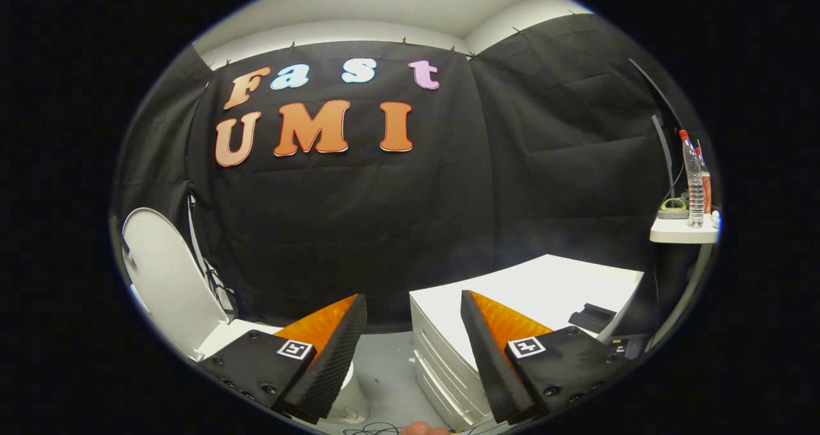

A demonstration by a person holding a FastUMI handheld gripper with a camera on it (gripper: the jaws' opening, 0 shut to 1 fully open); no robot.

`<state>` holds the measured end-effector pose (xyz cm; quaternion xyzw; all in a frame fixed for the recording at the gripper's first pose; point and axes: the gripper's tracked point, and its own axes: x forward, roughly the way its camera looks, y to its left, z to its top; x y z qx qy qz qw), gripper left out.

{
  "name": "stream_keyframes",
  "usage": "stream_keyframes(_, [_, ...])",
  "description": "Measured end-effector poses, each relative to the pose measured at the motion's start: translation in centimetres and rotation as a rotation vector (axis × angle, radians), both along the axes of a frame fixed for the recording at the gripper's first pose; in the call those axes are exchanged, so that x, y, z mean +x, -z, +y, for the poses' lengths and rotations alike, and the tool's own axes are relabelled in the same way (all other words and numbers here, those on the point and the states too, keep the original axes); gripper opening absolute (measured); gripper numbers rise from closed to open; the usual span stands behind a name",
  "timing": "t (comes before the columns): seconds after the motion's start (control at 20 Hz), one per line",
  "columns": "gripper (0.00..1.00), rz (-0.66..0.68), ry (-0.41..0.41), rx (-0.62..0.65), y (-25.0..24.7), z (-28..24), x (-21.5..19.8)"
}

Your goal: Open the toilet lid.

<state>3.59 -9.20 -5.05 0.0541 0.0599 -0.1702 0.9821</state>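
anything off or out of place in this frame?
Nothing stands out. The white oval toilet lid stands raised beside the black cloth wall. The tongs are open, holding nothing, with the white drawer cabinet beyond them. Clear plastic bottle stands upright on the small white shelf.

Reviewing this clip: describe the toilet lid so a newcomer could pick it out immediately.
Start at the black cloth wall and follow it down to its lower end, beside the open hand-held gripper. The toilet lid stands raised there, leaning back. It is a smooth white oval, unlike the boxy white cabinet opposite.
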Motion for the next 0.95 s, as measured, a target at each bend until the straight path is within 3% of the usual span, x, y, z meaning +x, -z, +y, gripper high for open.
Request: stream_keyframes(0.95, [0.95, 0.017, 0.007, -0.040, 1.0, -0.4, 0.0])
